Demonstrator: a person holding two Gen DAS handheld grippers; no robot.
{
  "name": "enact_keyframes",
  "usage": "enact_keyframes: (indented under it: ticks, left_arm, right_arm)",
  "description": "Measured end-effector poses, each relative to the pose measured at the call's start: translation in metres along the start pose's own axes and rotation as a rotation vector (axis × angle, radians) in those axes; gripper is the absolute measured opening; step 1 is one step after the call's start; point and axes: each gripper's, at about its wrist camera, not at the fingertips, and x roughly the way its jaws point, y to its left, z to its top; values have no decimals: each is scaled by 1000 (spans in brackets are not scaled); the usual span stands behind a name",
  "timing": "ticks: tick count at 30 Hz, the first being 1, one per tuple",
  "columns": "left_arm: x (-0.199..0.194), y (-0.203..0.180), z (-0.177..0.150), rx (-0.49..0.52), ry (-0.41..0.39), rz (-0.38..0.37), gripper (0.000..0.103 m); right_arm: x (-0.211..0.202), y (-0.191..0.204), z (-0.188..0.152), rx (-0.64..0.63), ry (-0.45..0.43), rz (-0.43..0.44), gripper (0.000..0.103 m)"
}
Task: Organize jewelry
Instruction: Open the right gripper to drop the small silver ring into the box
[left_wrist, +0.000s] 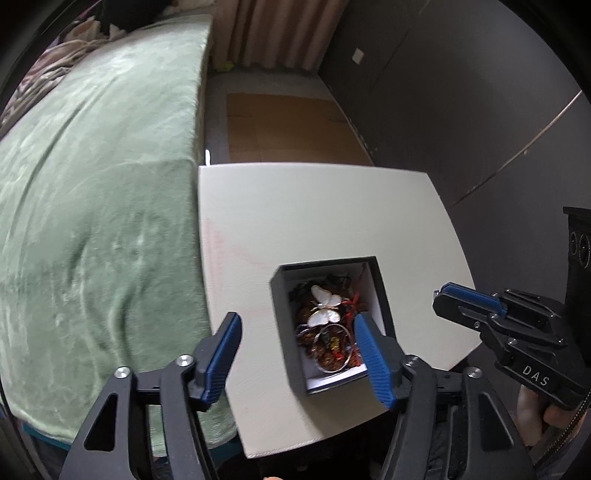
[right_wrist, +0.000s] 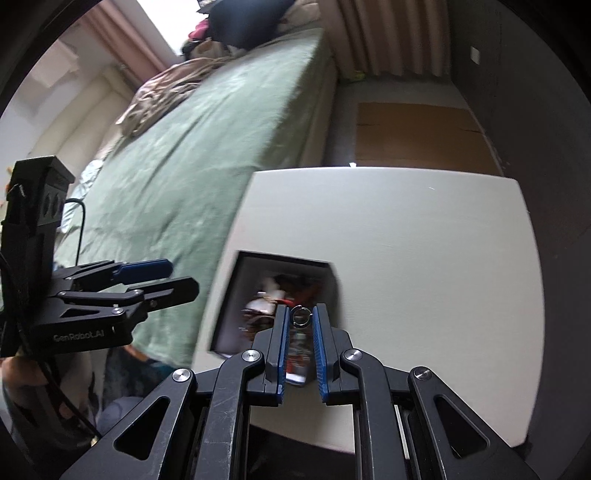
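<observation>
- Right gripper: its blue pads are drawn close together on a small silver ring, which sits pinched between the tips. It hangs above the near end of the open jewelry box.
- Left gripper: jaws spread wide with nothing between them. One blue pad stands over the counter to the left of the box, the other over the box's right wall. In the right wrist view the same gripper shows from the side, off the counter's left edge, over the bed.
- Jewelry box: a dark, square-walled box with a white lining, sitting on the near part of the white counter. Inside lies a tangle of pieces: a white butterfly brooch on top, a thin metal bangle toward the near end, and red cord and amber-brown beads beneath.
- Step in hand, as I judge it: one ring has been picked out of the pile and is held clear, ready to be sorted.
- Next move: carry the ring to a bare patch of counter beside the box, lower it close to the surface and then let go, since a small round ring could roll. The free gripper is placed to steady the box or pick the next piece.
- Beyond: a bed with a green blanket along the counter's left side, and flattened cardboard on the floor.
</observation>
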Motion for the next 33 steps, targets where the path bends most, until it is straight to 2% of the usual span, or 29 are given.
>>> enact_keyframes:
  ticks: [2, 3, 5, 7, 10, 12, 14, 16, 18, 20, 23, 33]
  left_arm:
    - [-10, 6, -4, -8, -29, -6, 76]
    - [-15, 9, -6, -15, -46, -16, 80]
    - [-26, 16, -10, -42, -73, -45, 84]
    - [-33, 19, -13, -61, -95, -56, 87]
    - [-43, 19, -19, -69, -125, -82, 90]
    - [-50, 15, -25, -64, -140, -82, 92]
    - [-55, 11, -31, -49, -151, -83, 92]
    - [-61, 6, -38, -31, -167, -82, 94]
    - [-67, 0, -46, -17, -190, -89, 103]
    - [-71, -7, -53, 0, -215, -94, 103]
    - [-74, -19, -63, 25, -240, -99, 103]
    - [-85, -56, -98, 103, -346, -78, 103]
  right_arm:
    - [-2, 8, 0, -13, -16, 2, 16]
    - [-2, 12, 0, -13, -16, 1, 21]
    - [-6, 14, 1, 10, -14, -2, 56]
    - [-15, 16, -1, 16, -48, -15, 62]
    - [-29, 16, -6, 22, -77, -31, 64]
    - [-38, 15, -11, 28, -98, -50, 70]
    - [-49, 13, -18, 44, -126, -76, 83]
    - [-58, 9, -24, 57, -149, -93, 86]
    - [-68, 5, -32, 76, -169, -88, 88]
    - [-79, 0, -43, 91, -196, -89, 97]
    - [-91, -5, -59, 85, -217, -75, 103]
    - [-121, -23, -106, 96, -298, -114, 103]
